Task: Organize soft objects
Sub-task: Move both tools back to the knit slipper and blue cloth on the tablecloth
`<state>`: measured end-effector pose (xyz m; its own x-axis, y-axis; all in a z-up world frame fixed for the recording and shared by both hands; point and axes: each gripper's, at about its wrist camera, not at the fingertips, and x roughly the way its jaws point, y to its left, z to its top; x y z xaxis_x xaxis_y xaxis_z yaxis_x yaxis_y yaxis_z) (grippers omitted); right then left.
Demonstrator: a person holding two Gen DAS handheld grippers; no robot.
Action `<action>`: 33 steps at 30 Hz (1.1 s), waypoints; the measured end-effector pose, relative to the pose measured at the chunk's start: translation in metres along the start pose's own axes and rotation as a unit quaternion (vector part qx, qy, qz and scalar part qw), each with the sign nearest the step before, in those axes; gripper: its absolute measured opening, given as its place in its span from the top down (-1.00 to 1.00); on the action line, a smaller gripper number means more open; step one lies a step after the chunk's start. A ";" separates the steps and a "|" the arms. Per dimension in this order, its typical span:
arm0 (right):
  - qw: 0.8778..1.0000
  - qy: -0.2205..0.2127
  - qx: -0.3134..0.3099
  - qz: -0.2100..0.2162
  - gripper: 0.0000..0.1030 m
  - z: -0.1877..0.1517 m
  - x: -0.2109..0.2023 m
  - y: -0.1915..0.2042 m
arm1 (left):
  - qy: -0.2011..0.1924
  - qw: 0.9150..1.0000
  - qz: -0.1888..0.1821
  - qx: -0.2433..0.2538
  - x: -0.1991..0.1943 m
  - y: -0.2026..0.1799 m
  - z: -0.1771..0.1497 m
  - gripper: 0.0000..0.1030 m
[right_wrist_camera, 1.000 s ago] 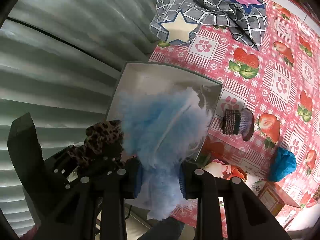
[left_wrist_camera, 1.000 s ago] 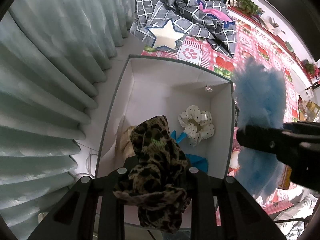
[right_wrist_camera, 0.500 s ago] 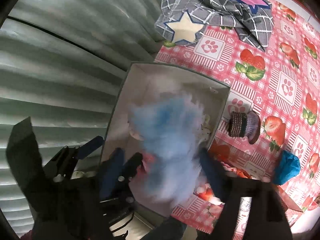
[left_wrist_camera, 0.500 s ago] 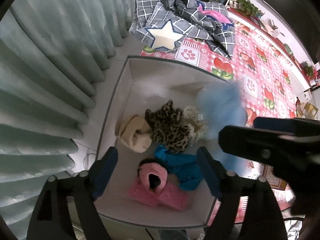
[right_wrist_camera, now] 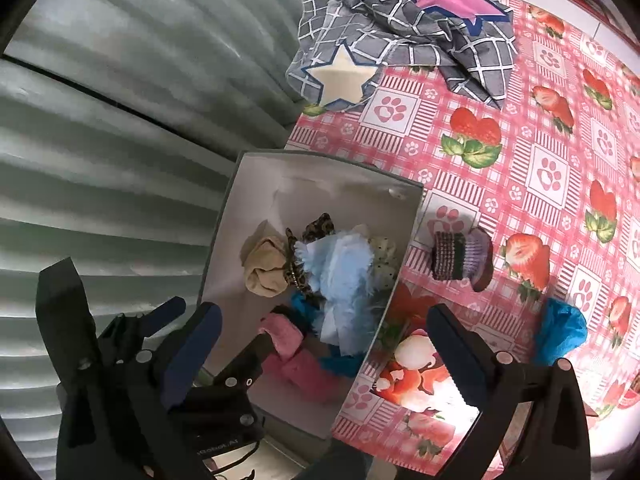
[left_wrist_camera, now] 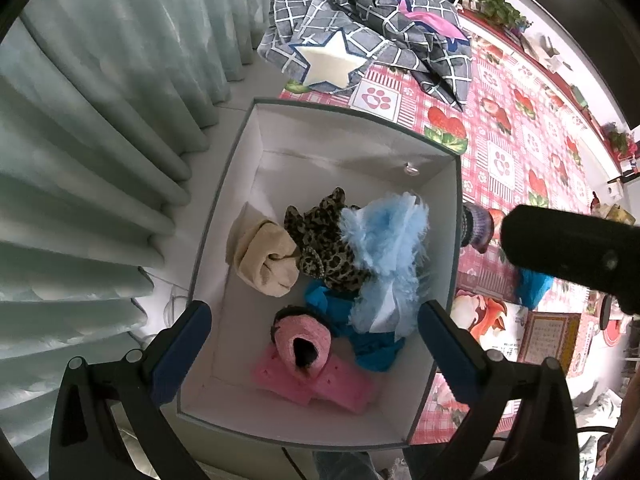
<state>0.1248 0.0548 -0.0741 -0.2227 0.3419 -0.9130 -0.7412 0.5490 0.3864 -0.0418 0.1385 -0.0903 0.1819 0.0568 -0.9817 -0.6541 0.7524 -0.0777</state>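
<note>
1. The left gripper [left_wrist_camera: 312, 344] hangs over the white box [left_wrist_camera: 344, 136], pointing down into it. Its jaws have just been opening and stand wide, w/ nothing pressed between the pads.
2. The leopard-print cloth [left_wrist_camera: 324, 248] lies on the box floor, below and beyond the left jaws, not touching them. It is bunched; its long axis goes roughly from the far tip toward the near right.
3. The right gripper [right_wrist_camera: 320, 348] is also over the box, near its right wall. Its jaws have just been opening too, and they are spread wide and hold nothing.
4. The fluffy light-blue piece [left_wrist_camera: 384, 264] lies in the box against the right wall, touching the leopard cloth on its left. Its long axis runs far-to-near along that wall; in the right wrist view it is below the jaws, closer to the left finger.
5. Also in the box: a beige sock [left_wrist_camera: 264, 260] left of the leopard cloth, a pink item [left_wrist_camera: 312, 364] nearest the camera, and a teal cloth [left_wrist_camera: 360, 340] partly under the blue piece.
6. Outside, on the strawberry tablecloth [right_wrist_camera: 540, 168], a striped knit item [right_wrist_camera: 460, 258] stands just beside the box's right wall.
</note>
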 end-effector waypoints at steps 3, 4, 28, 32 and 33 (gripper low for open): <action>1.000 -0.001 0.003 0.003 -1.00 -0.004 -0.003 -0.002 | -0.002 1.000 0.003 -0.002 -0.001 -0.002 0.000 -1.00; 1.000 -0.001 0.005 0.004 -1.00 -0.005 -0.004 -0.004 | -0.002 1.000 0.003 -0.003 -0.001 -0.002 -0.001 -1.00; 0.973 -0.012 0.229 0.035 -1.00 -0.083 -0.090 -0.156 | -0.010 0.993 -0.041 0.114 -0.025 -0.115 0.005 -1.00; 0.962 -0.018 0.271 0.020 -1.00 -0.098 -0.102 -0.200 | 0.000 0.989 -0.037 0.142 -0.015 -0.147 0.006 -1.00; 0.961 -0.016 0.277 0.015 -1.00 -0.099 -0.102 -0.211 | 0.004 0.988 -0.036 0.148 -0.012 -0.154 0.006 -1.00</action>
<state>0.2411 -0.1714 -0.0751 -0.2123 0.3832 -0.8989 -0.2816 0.8569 0.4318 0.0615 0.0258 -0.0652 0.2139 -0.0086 -0.9768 -0.3959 0.9134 -0.0947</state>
